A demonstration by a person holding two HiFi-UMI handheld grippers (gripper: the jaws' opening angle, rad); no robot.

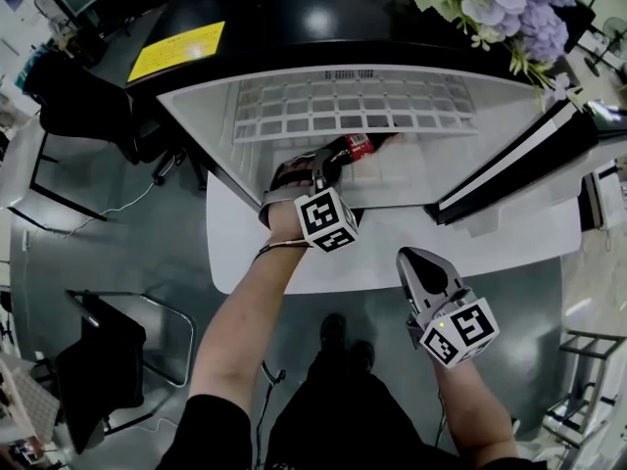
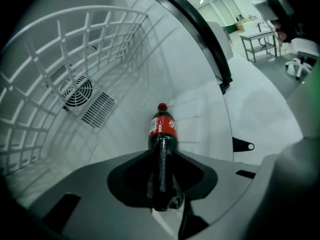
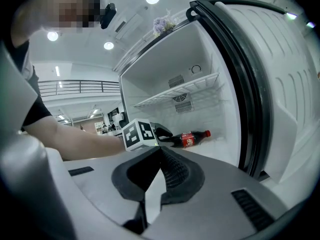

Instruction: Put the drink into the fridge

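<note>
1. My left tool (image 1: 321, 161) reaches into the open fridge (image 1: 441, 172). Its jaws are closed on the bottom end of the bottle (image 1: 359, 147), with a pad against each side.
2. The bottle is a dark cola bottle with a red label and a red cap. It lies on its side low in the fridge, below the wire shelf (image 1: 343, 106).
3. Its cap points away from my left tool, towards the inside of the fridge. From the left gripper view the bottle runs straight out along the jaws.
4. I cannot tell whether the bottle rests fully on the fridge floor or the tool carries part of it.
5. My right tool (image 1: 415, 258) hangs outside the fridge, in front of its opening and well apart from the bottle. Its jaws are together with nothing between them.
6. From the right gripper view I see my left forearm stretched into the fridge, with the bottle beyond the marker cube.
7. A round fan grille (image 2: 76, 91) sits in the back wall behind the wire shelf.
8. The fridge door (image 1: 519, 160) stands open on the right.
9. Purple and white flowers (image 1: 509, 3) stand on top of the fridge, and a yellow sheet (image 1: 176, 50) lies off to the left.
</note>
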